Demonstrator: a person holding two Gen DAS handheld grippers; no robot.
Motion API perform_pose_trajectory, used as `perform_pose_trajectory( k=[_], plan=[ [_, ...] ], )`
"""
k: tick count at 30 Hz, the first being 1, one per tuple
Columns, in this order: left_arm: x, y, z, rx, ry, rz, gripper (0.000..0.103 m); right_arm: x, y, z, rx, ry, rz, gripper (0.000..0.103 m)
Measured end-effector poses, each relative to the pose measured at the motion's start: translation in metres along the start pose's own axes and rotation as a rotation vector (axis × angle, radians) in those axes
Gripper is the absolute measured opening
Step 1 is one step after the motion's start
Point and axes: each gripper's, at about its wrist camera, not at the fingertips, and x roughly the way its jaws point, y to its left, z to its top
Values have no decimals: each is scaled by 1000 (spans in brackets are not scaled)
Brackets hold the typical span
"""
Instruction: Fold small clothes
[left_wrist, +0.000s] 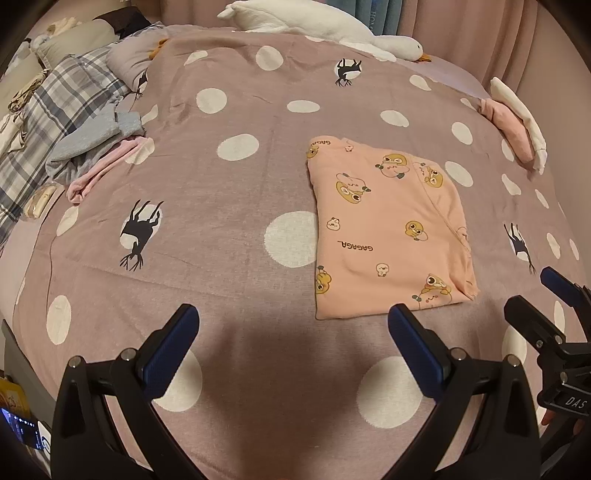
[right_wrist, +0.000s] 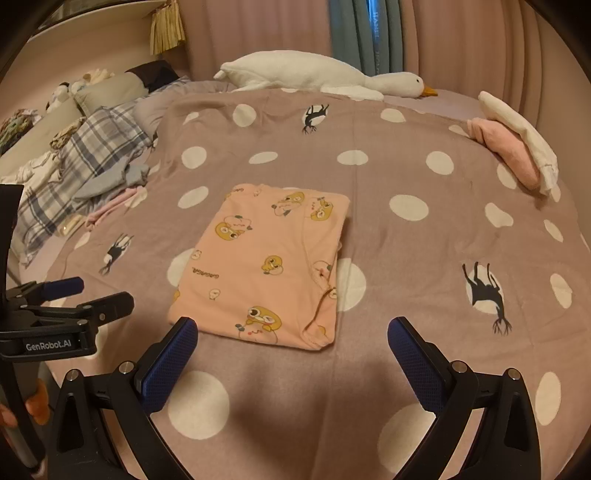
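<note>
A small peach garment (left_wrist: 388, 229) (right_wrist: 266, 266) with yellow cartoon prints lies folded into a neat rectangle on the mauve polka-dot blanket (left_wrist: 240, 184) (right_wrist: 406, 240). My left gripper (left_wrist: 293, 317) hovers open above the blanket, just short of the garment's near edge and to its left. My right gripper (right_wrist: 293, 328) is open too, with the garment's near edge between its fingers' line of sight. Neither holds anything. The right gripper (left_wrist: 543, 291) shows at the right edge of the left wrist view, and the left gripper (right_wrist: 99, 291) at the left edge of the right wrist view.
A heap of unfolded clothes (left_wrist: 99, 155) (right_wrist: 110, 184) and a plaid cloth (left_wrist: 55, 122) lie at the left. Folded pink and white items (left_wrist: 517, 125) (right_wrist: 517, 147) sit at the right edge. A white plush goose (left_wrist: 325, 29) (right_wrist: 314, 74) lies at the back, curtains behind it.
</note>
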Motion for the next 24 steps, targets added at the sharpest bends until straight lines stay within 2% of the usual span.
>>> perform_pose_trajectory(
  k=[24],
  plan=[
    [1,-7,-1,16,1,0,102,3,-2,-3,13,6,6,102]
  ],
)
